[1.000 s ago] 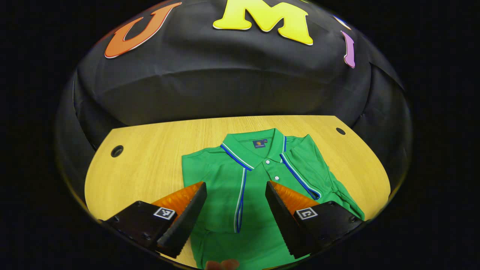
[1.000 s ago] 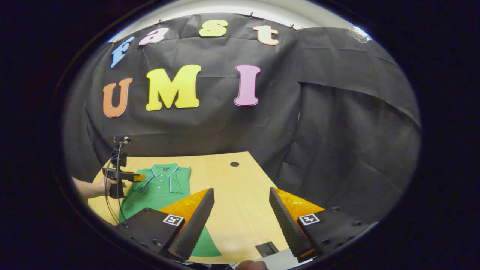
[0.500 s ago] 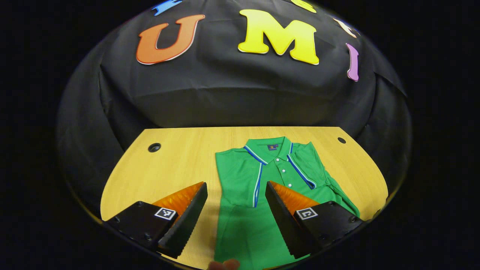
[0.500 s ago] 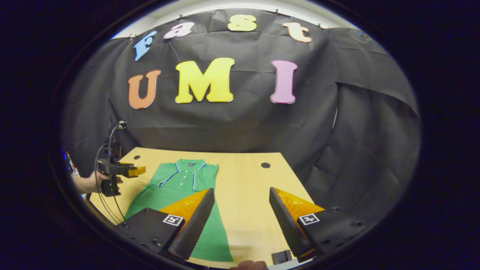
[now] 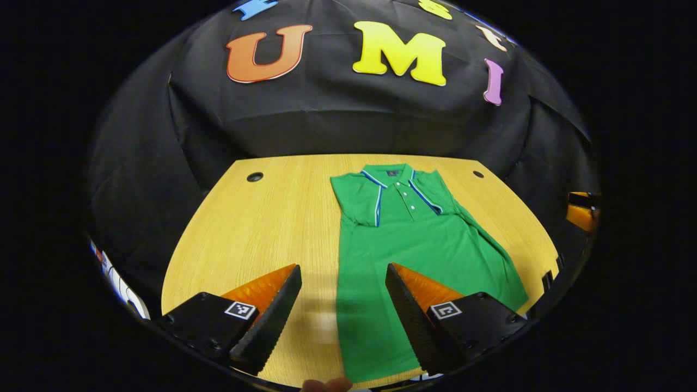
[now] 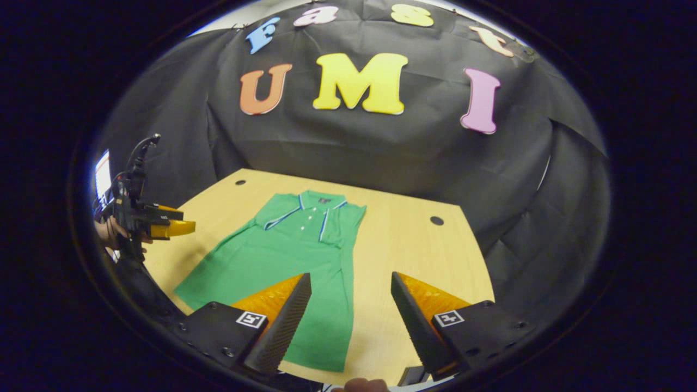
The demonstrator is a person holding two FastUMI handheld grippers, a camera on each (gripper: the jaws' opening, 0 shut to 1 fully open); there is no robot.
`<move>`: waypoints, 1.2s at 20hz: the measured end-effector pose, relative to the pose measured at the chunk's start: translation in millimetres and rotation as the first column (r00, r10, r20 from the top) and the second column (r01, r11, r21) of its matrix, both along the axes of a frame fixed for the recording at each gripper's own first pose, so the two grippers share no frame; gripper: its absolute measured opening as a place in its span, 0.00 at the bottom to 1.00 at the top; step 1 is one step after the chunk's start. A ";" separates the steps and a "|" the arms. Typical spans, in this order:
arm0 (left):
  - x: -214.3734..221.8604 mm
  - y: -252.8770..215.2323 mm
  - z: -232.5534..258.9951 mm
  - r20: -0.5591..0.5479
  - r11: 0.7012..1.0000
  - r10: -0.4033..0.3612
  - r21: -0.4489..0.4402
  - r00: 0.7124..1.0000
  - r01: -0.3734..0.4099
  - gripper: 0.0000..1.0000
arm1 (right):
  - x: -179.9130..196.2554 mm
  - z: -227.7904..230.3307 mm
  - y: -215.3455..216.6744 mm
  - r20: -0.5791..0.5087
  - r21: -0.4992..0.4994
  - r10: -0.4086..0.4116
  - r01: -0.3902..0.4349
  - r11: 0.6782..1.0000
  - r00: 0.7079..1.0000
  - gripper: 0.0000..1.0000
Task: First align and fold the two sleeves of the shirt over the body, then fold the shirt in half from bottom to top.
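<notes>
Wood-grain table (image 5: 261, 228) carries the green shirt (image 5: 414, 245) flat, collar toward the black cloth wall, both sleeves folded in over the chest; its lower hem is cut off by the picture edge in the left gripper view. Left gripper (image 5: 342, 296) hovers above the shirt's lower left edge, fingers spread wide, holding nothing; in the right gripper view it sits far left, a hand (image 6: 106, 234) behind it half hidden. Right gripper (image 6: 351, 305) hangs over the shirt's lower right edge, fingers apart, empty.
</notes>
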State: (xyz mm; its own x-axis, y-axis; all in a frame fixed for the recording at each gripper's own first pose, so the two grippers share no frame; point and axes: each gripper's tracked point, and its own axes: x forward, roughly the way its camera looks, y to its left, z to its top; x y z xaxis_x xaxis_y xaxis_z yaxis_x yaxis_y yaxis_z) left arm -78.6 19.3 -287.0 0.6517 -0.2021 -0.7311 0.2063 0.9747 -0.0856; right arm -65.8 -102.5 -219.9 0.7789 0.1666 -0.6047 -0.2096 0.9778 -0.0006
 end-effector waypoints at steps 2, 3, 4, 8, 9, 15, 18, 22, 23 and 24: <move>-30.8 -0.1 -10.3 -0.045 1.000 -0.008 0.005 0.999 0.008 1.00 | -14.1 -16.3 1.6 -0.047 -0.001 0.013 -0.013 1.000 0.999 0.95; -45.9 -2.2 -14.4 -0.073 1.000 -0.015 -0.004 0.997 0.014 1.00 | -21.0 -22.3 1.8 -0.064 -0.002 0.018 -0.018 1.000 0.998 0.94; -59.8 -4.2 -17.7 -0.097 1.000 -0.021 -0.009 0.995 0.020 1.00 | -28.3 -30.3 3.4 -0.084 -0.001 0.025 -0.025 1.000 0.996 0.94; -112.2 -3.6 -41.4 -0.205 0.997 -0.071 0.003 0.976 0.073 1.00 | -59.8 -71.1 3.0 -0.180 -0.033 0.055 -0.062 0.998 0.982 0.95; -122.3 -1.9 -47.4 -0.230 0.997 -0.078 0.008 0.970 0.083 1.00 | -69.2 -83.6 1.7 -0.208 -0.039 0.062 -0.072 0.997 0.976 0.96; -158.3 4.2 -72.8 -0.339 0.996 -0.074 0.022 0.938 0.087 1.00 | -110.4 -135.1 -2.7 -0.362 -0.021 0.043 -0.054 0.998 0.931 0.94; -159.1 2.9 -78.9 -0.355 0.997 -0.055 0.028 0.933 0.070 1.00 | -111.3 -145.7 -2.2 -0.379 -0.017 0.042 -0.053 0.998 0.924 0.94; -163.8 1.4 -86.1 -0.370 0.997 -0.046 0.035 0.928 0.063 1.00 | -111.8 -162.9 4.7 -0.416 -0.037 0.082 -0.107 0.994 0.906 0.95; -163.4 1.7 -87.6 -0.373 0.997 -0.047 0.039 0.926 0.067 1.00 | -109.4 -166.0 7.8 -0.420 -0.038 0.091 -0.118 0.992 0.903 0.95; -164.8 2.6 -88.6 -0.375 0.996 -0.051 0.043 0.925 0.073 1.00 | -106.8 -170.5 10.3 -0.423 -0.038 0.089 -0.115 0.993 0.902 0.97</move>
